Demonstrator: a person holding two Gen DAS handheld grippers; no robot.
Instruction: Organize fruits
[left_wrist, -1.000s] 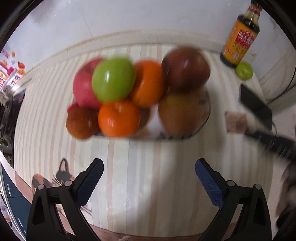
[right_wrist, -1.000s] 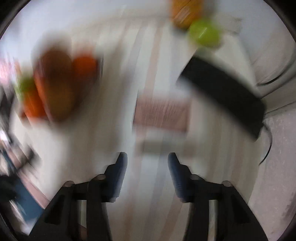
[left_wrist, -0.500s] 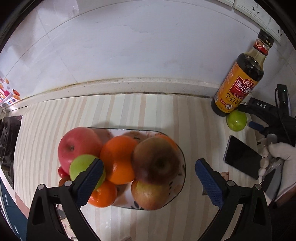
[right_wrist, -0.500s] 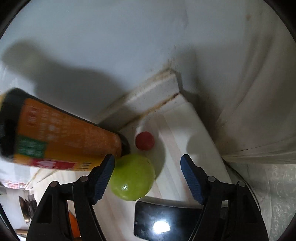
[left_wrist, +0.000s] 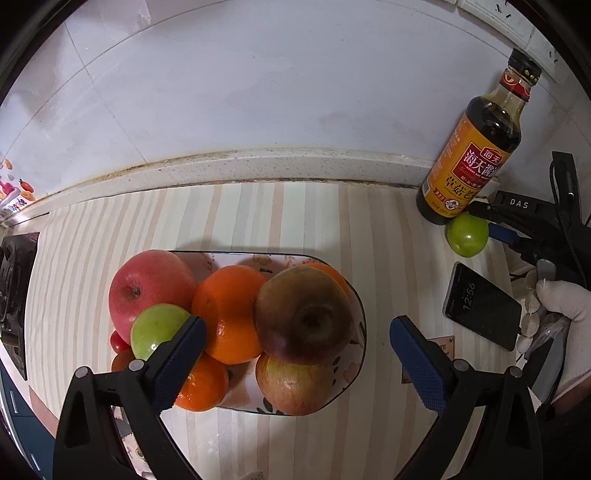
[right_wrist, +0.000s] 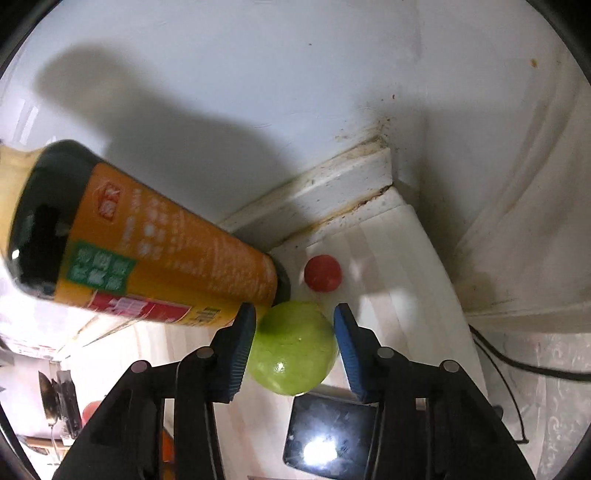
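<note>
A: What takes up most of the scene?

B: A striped countertop (left_wrist: 295, 206) under a white tiled wall (left_wrist: 258, 92). On it sits a patterned plate (left_wrist: 356, 369) heaped with fruit: a red apple (left_wrist: 147, 284), a dark reddish apple (left_wrist: 303, 314) on top, a paler apple (left_wrist: 291, 384) beneath it, oranges (left_wrist: 225, 314), a green fruit (left_wrist: 155, 328) and a cherry tomato (left_wrist: 118, 341) at the left edge.

A: And the left gripper (left_wrist: 295, 343)?

B: It hangs above the plate with its jaws spread wide, gripping nothing.

A: What stands to the right?

B: A soy sauce bottle (left_wrist: 476, 155) stands upright against the wall. A smartphone (left_wrist: 484, 306) with a lit screen lies nearer the front.

A: Where is the fruit being picked?

B: The green apple (right_wrist: 293, 347) lies on the counter, just beside the bottle's base and near the phone. The right gripper (right_wrist: 295, 328), held in a white-gloved hand (left_wrist: 565, 306), has it between its jaws, which are closing; the blue pads look to be at its sides, though whether they press yet I cannot tell.

A: Anything smaller?

B: A small red tomato (right_wrist: 322, 273) sits in the corner just behind the green apple, apart from it.
</note>
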